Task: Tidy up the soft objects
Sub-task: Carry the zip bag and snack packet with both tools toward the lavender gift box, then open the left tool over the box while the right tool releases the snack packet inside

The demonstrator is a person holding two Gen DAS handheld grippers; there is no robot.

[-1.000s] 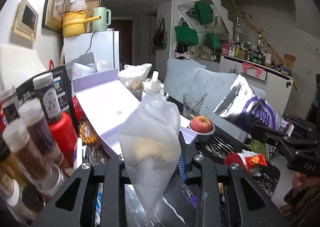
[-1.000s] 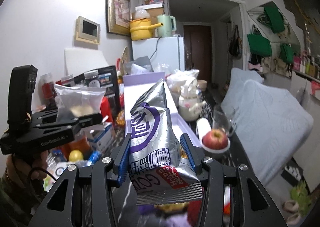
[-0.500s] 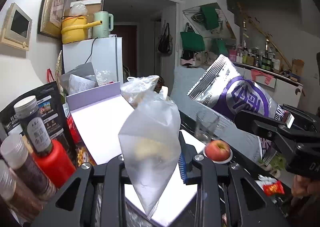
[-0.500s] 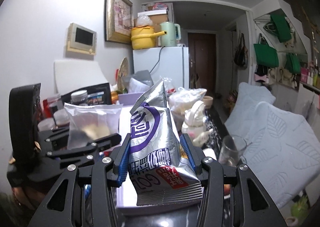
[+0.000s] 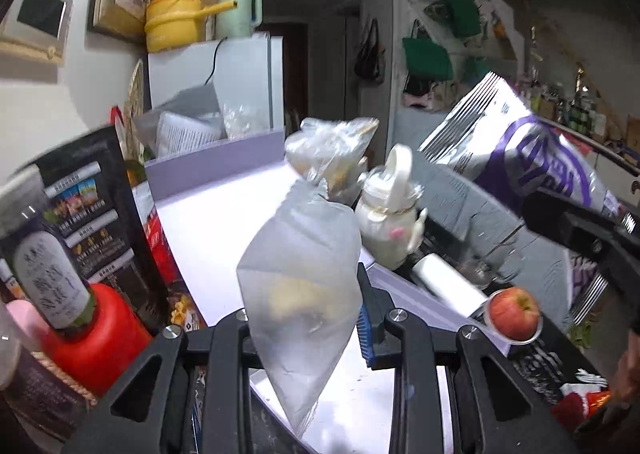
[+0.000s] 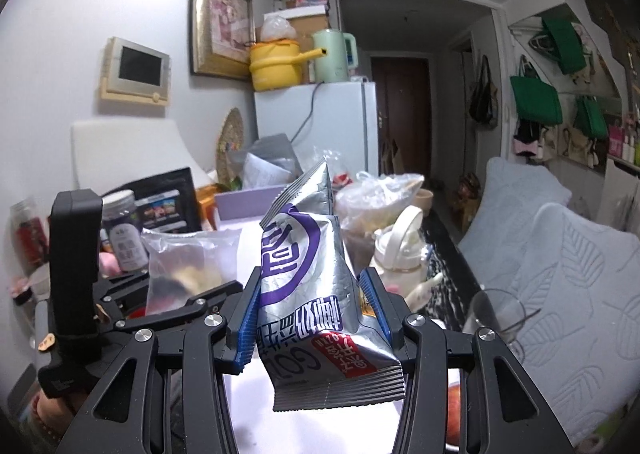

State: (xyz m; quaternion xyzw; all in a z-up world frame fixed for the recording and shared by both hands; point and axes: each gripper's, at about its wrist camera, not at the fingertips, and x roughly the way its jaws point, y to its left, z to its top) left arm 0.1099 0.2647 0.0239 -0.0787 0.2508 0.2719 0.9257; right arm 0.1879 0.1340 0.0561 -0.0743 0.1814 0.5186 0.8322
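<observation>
Right now my left gripper (image 5: 308, 318) pinches a clear plastic bag (image 5: 300, 278) and my right gripper (image 6: 314, 318) clamps a silver snack bag (image 6: 316, 294), both hanging above the lavender box (image 5: 224, 221), apple (image 5: 514, 312) nearby.

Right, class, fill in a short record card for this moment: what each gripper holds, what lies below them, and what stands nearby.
left gripper: shut on a clear plastic bag with something pale inside
right gripper: shut on a silver and purple snack bag
below: open lilac box with a white floor
nearby: apple in a small dish, white jar, drinking glass
</observation>
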